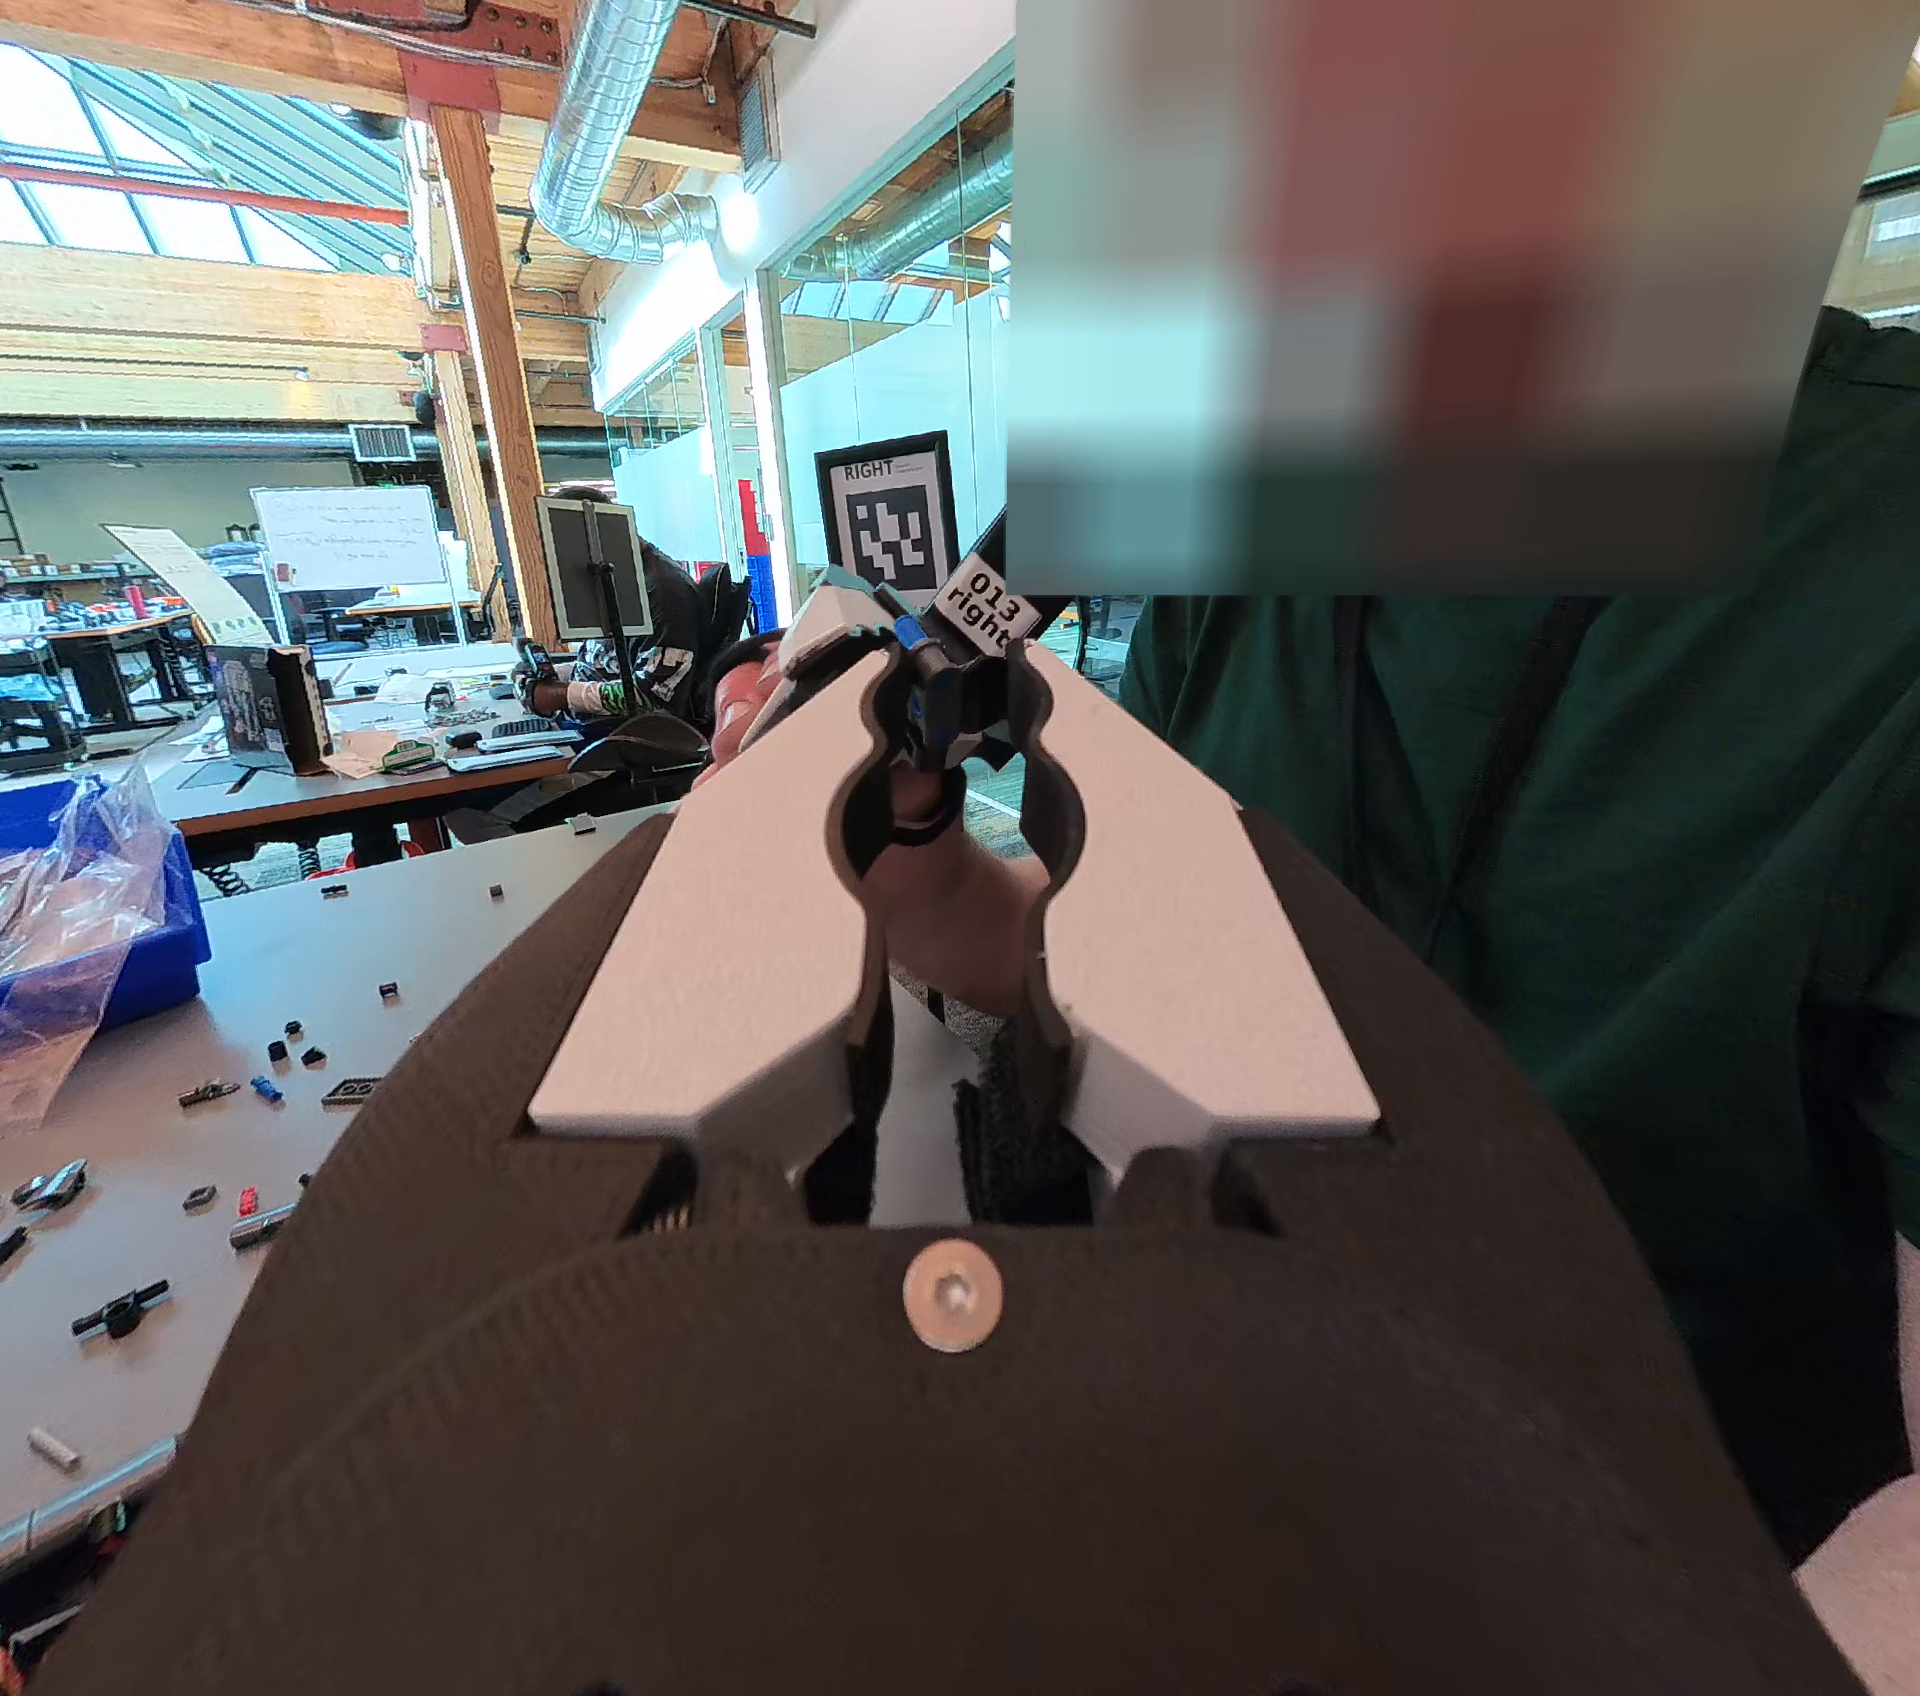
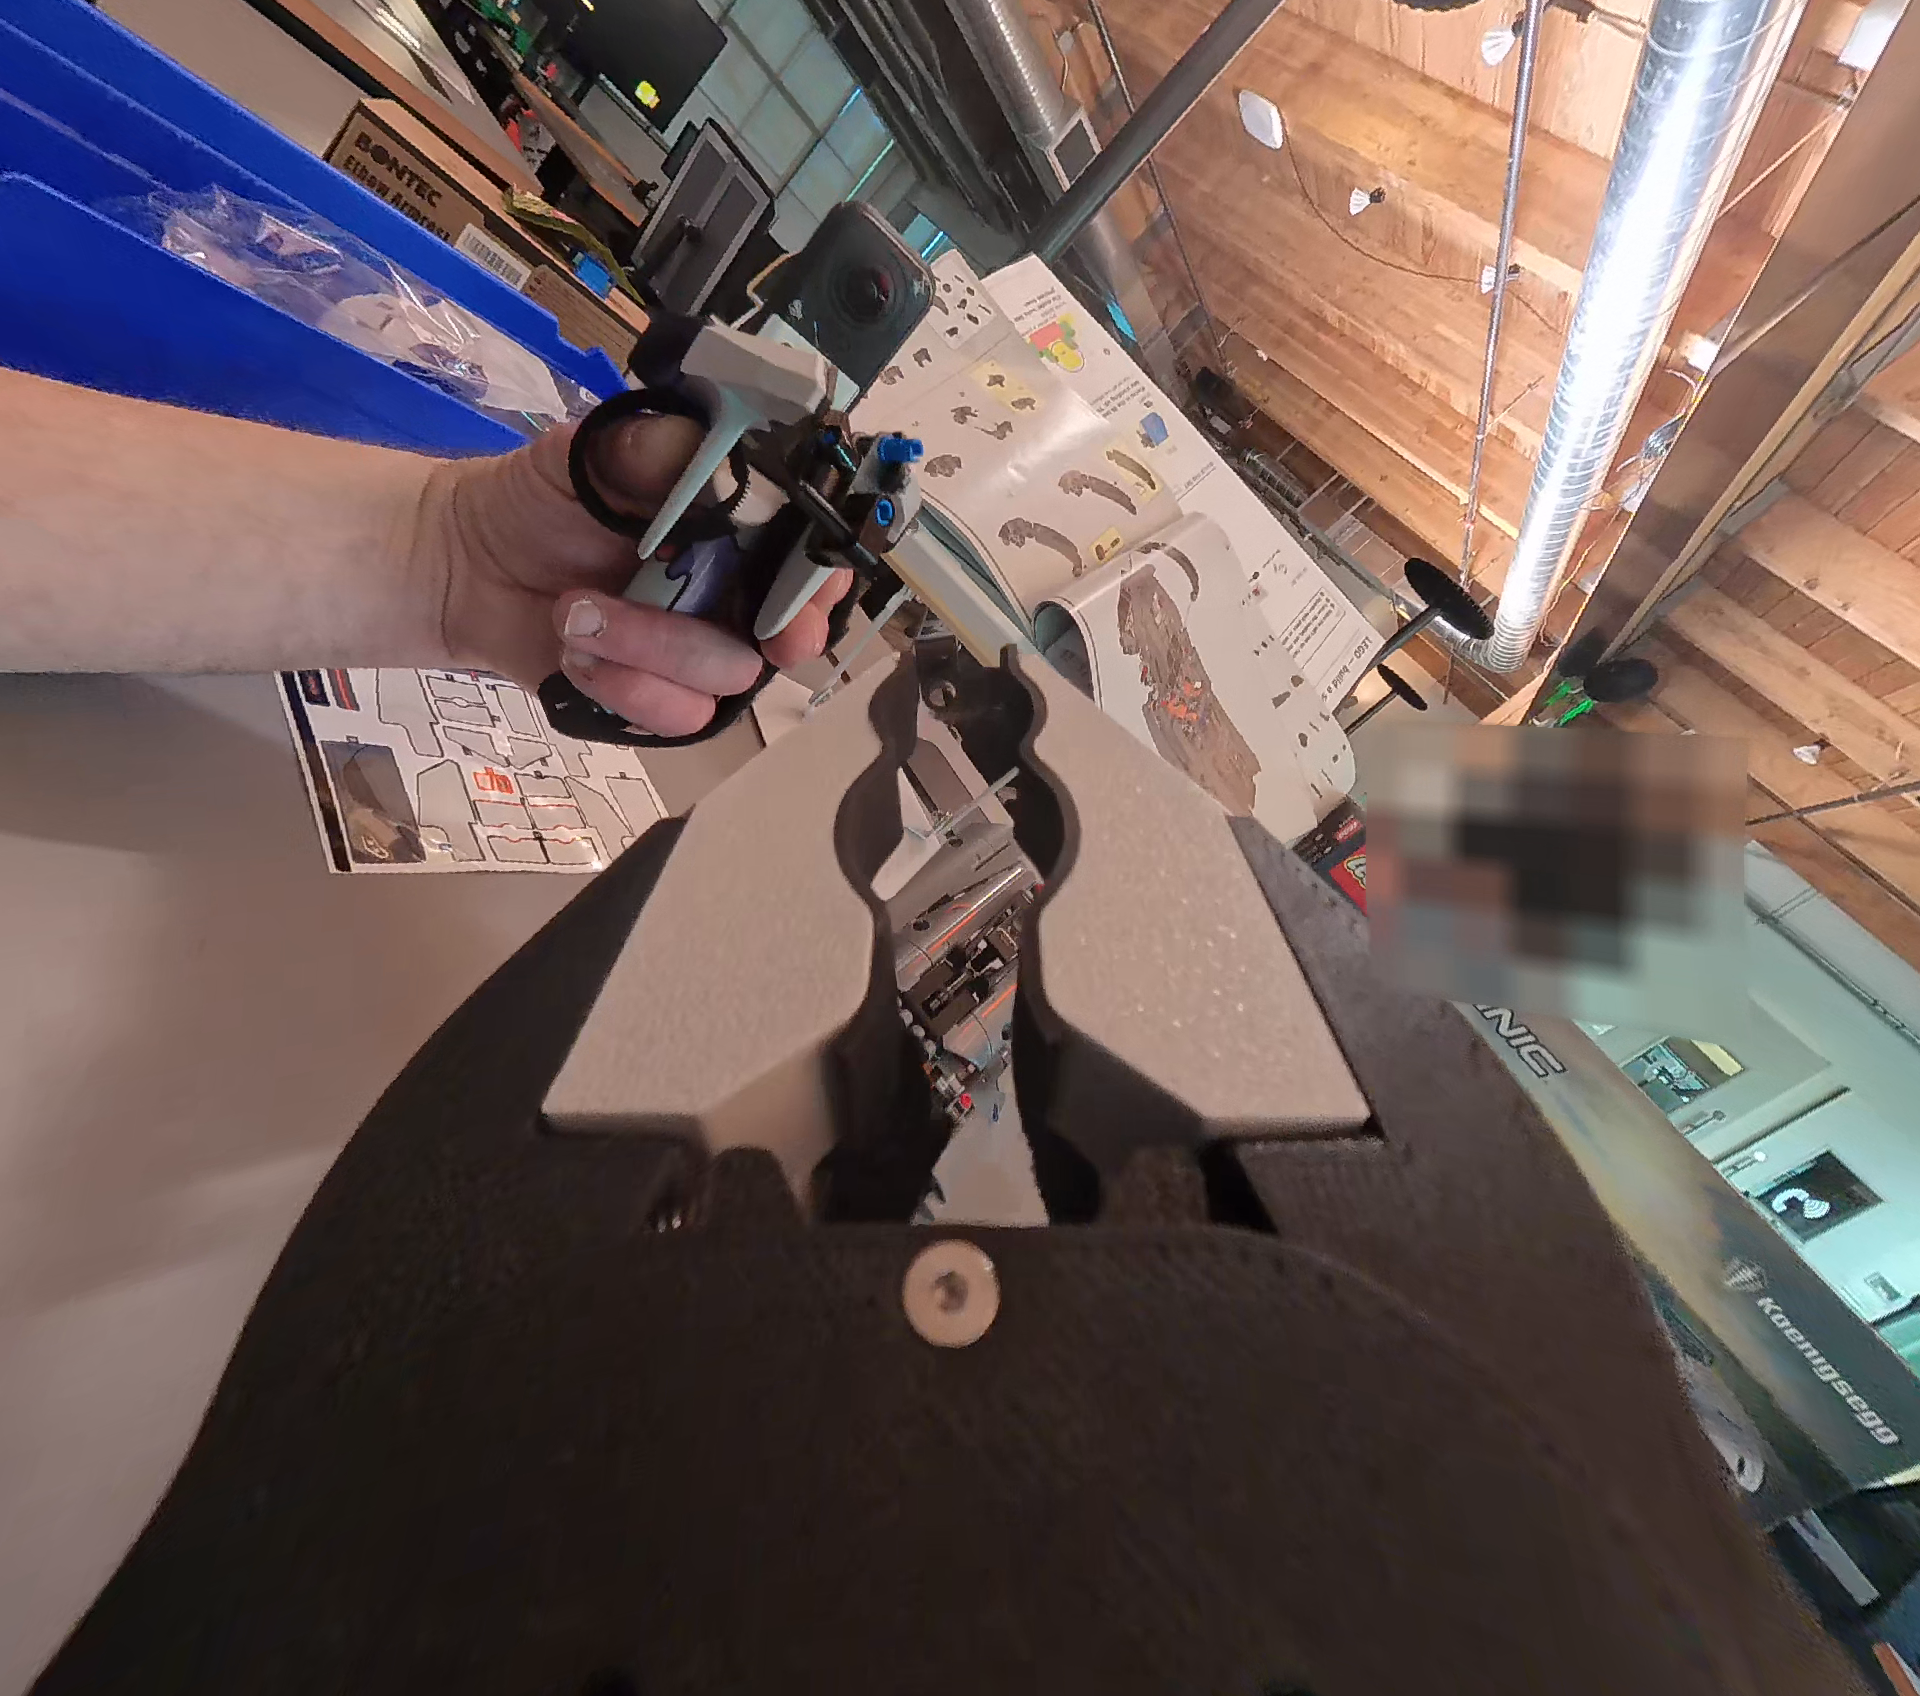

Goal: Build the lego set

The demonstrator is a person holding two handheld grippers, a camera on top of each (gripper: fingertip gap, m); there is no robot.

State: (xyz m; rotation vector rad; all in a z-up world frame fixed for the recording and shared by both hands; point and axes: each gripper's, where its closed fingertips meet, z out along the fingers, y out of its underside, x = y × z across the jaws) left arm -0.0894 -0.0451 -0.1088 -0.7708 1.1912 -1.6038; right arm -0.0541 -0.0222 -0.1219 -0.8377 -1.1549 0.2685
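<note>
My left gripper (image 1: 951, 680) is raised off the table and shut on a small black lego assembly with blue pins (image 1: 928, 696). In the right wrist view it (image 2: 868, 503) is held in a hand at upper left, with the assembly (image 2: 873, 488) at its tips. My right gripper (image 2: 961, 675) points at that assembly from just below it, with its jaws a narrow gap apart around a small black piece (image 2: 940, 692). In the left wrist view the right gripper (image 1: 914, 633) is right behind the assembly, tip to tip with mine.
Loose lego pieces (image 1: 265, 1087) lie on the grey table (image 1: 436, 929) at left. Blue bins (image 2: 208, 296) hold plastic bags. An open instruction booklet (image 2: 1049, 441) and a sticker sheet (image 2: 468, 773) lie behind. A person in a green top (image 1: 1558, 815) is close at right. Across from one pair of fingers to the other is roughly 5 cm.
</note>
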